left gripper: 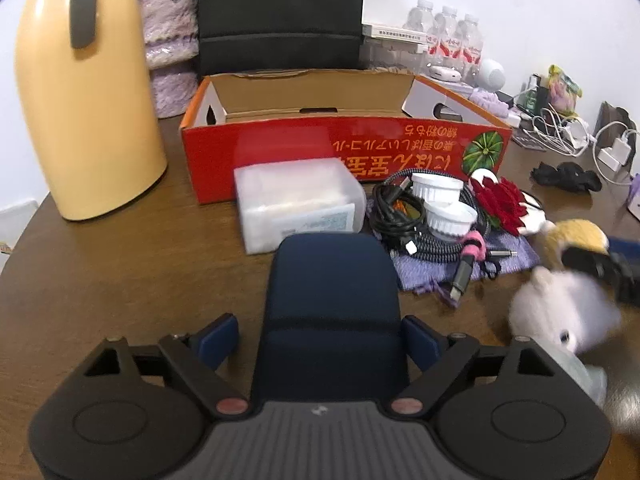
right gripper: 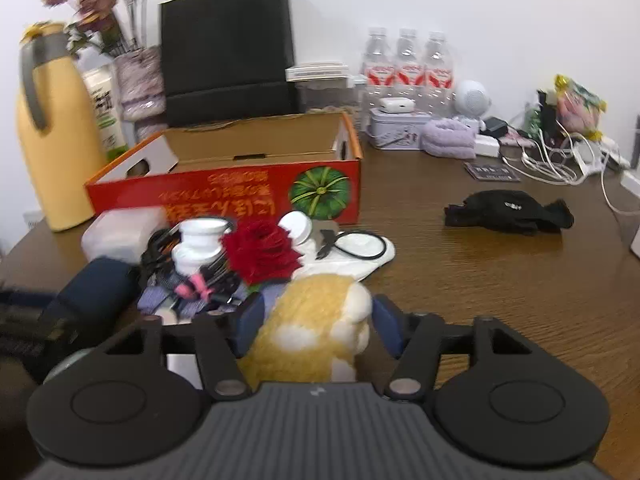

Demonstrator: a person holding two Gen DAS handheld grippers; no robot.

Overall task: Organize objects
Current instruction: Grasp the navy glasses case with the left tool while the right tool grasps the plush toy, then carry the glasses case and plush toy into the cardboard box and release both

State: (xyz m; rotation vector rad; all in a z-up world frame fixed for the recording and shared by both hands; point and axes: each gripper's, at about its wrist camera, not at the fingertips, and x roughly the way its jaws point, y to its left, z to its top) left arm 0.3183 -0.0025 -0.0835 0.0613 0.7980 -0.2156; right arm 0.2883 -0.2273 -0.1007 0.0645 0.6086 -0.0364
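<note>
Right claw [right gripper: 316, 320] clamped on tan-and-white plush toy [right gripper: 316, 320], pads mostly hidden by fur; toy's lower half cut off behind claw body. Left claw [left gripper: 320, 340] closed on navy case [left gripper: 332, 300], which blocks view of desk just ahead. Beyond: translucent plastic box [left gripper: 296, 204], cable tangle [left gripper: 416, 220] w/ two white jars, red rose [right gripper: 262, 250]. Open red carton [left gripper: 344, 140] further back on desk [right gripper: 480, 280]. White plush [left gripper: 560, 312] at right, blurred, partly out of frame.

Navy case [left gripper: 332, 304] between left jaws.
</note>
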